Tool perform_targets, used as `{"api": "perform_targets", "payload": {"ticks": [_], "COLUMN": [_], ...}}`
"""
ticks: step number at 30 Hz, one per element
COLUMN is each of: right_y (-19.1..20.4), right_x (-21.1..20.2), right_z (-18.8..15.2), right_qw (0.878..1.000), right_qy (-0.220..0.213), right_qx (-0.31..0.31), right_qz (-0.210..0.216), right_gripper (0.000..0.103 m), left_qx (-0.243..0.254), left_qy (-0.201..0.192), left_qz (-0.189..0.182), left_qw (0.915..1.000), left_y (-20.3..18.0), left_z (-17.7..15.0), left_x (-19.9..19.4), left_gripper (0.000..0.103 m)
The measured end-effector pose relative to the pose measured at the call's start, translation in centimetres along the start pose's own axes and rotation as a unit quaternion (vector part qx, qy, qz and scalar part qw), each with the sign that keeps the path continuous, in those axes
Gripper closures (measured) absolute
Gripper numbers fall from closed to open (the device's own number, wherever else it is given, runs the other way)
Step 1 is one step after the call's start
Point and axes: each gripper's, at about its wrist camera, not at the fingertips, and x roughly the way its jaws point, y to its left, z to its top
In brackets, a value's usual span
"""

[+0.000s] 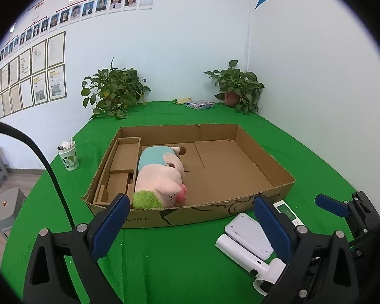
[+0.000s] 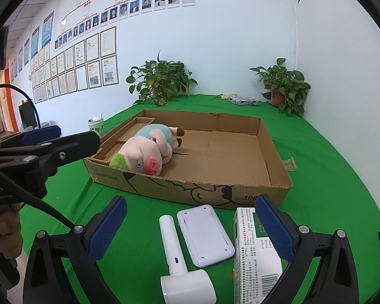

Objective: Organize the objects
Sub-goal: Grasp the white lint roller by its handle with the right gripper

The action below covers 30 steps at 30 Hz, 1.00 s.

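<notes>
A shallow cardboard box (image 1: 276,174) (image 2: 273,139) lies on the green cloth. A pink plush pig (image 1: 162,177) (image 2: 147,152) lies inside it at the near left. In front of the box lie a white flat device (image 1: 250,235) (image 2: 205,235), a white handheld tool (image 1: 240,255) (image 2: 179,271) and a green-and-white carton (image 1: 288,212) (image 2: 255,258). My left gripper (image 1: 192,228) is open and empty, just before the box's front wall. My right gripper (image 2: 190,230) is open, low over the white items, the carton by its right finger.
A paper cup (image 1: 68,155) (image 2: 96,126) stands left of the box. Two potted plants (image 1: 114,91) (image 1: 236,86) and a patterned tissue pack (image 1: 199,105) sit at the table's far edge by the wall. Stools (image 1: 2,202) stand on the floor at left.
</notes>
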Motion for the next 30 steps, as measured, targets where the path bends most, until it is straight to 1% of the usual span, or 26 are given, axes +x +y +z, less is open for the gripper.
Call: {"api": "perform_targets", "payload": {"ticks": [2, 4, 6, 7, 9, 10, 11, 12, 13, 14, 16, 18, 19, 20, 21, 22, 24, 26, 27, 28, 30], "right_y": [-0.5, -0.7, -0.8, -0.8, -0.6, -0.5, -0.4, -0.3, -0.5, -0.8, -1.2, -0.9, -0.6, -0.4, 0.0, 0.3, 1.4, 2.2, 2.6, 2.7, 2.5], "right_x": [0.1, 0.2, 0.4, 0.4, 0.6, 0.6, 0.8, 0.9, 1.2, 1.6, 2.4, 3.2, 3.6, 4.1, 4.7, 4.9, 4.4, 3.6, 3.0, 2.7, 2.6], "right_z": [-0.4, -0.8, -2.0, -2.8, -5.2, -6.3, -7.3, -8.4, -8.8, -9.0, -9.0, -8.8, -8.8, -8.9, -9.2, -9.4, -9.9, -10.2, -10.2, -10.2, -10.1], "right_qw": [1.000, 0.999, 0.998, 0.997, 0.993, 0.992, 0.991, 0.991, 0.991, 0.991, 0.990, 0.991, 0.990, 0.990, 0.988, 0.987, 0.985, 0.982, 0.981, 0.983, 0.987], "right_qy": [-0.001, 0.004, 0.019, 0.028, 0.057, 0.067, 0.077, 0.087, 0.094, 0.101, 0.110, 0.117, 0.122, 0.129, 0.141, 0.149, 0.152, 0.148, 0.139, 0.131, 0.115], "right_qx": [0.006, 0.007, -0.005, -0.011, -0.025, -0.030, -0.034, -0.035, -0.029, -0.019, -0.003, -0.019, -0.028, -0.034, -0.039, -0.040, -0.043, -0.041, -0.038, -0.037, -0.031], "right_qz": [0.020, 0.039, 0.057, 0.068, 0.099, 0.106, 0.107, 0.098, 0.093, 0.090, 0.084, 0.068, 0.060, 0.054, 0.050, 0.053, 0.072, 0.113, 0.131, 0.127, 0.109], "right_gripper": [0.001, 0.001, 0.002, 0.003, 0.003, 0.003, 0.003, 0.004, 0.005, 0.006, 0.010, 0.013, 0.018, 0.021, 0.028, 0.033, 0.032, 0.033, 0.028, 0.016, 0.000], "left_qx": [0.000, -0.007, -0.019, -0.027, -0.041, -0.048, -0.055, -0.066, -0.076, -0.088, -0.115, -0.133, -0.137, -0.138, -0.139, -0.141, -0.147, -0.150, -0.149, -0.149, -0.149], "left_qy": [0.008, 0.022, 0.043, 0.058, 0.092, 0.105, 0.119, 0.136, 0.148, 0.160, 0.184, 0.200, 0.203, 0.204, 0.206, 0.208, 0.212, 0.212, 0.211, 0.212, 0.218], "left_qz": [-0.004, -0.017, -0.043, -0.063, -0.099, -0.110, -0.119, -0.130, -0.140, -0.149, -0.174, -0.196, -0.204, -0.207, -0.207, -0.208, -0.217, -0.223, -0.222, -0.222, -0.221], "left_qw": [1.0000, 0.9996, 0.9980, 0.9959, 0.9899, 0.9871, 0.9843, 0.9799, 0.9761, 0.9718, 0.9605, 0.9508, 0.9478, 0.9467, 0.9461, 0.9453, 0.9416, 0.9397, 0.9400, 0.9401, 0.9387], "left_y": [0.0, 0.3, 0.7, 1.0, 1.4, 1.6, 1.8, 2.0, 2.1, 2.2, 2.4, 2.4, 2.3, 2.2, 2.1, 2.1, 2.3, 2.6, 2.8, 2.9, 3.1], "left_z": [-0.3, -0.7, -1.5, -2.0, -3.2, -3.7, -4.3, -5.0, -5.5, -5.9, -6.5, -6.8, -6.9, -7.1, -7.2, -7.3, -7.6, -7.9, -8.0, -8.0, -8.1], "left_x": [0.4, 0.9, 1.6, 2.1, 3.1, 3.6, 4.1, 4.7, 5.3, 5.8, 6.9, 7.7, 7.9, 8.0, 8.1, 8.2, 8.2, 7.9, 7.7, 7.7, 8.0], "left_gripper": [0.004, 0.004, 0.004, 0.004, 0.004, 0.004, 0.004, 0.004, 0.004, 0.005, 0.005, 0.005, 0.005, 0.006, 0.006, 0.006, 0.006, 0.006, 0.006, 0.006, 0.006]}}
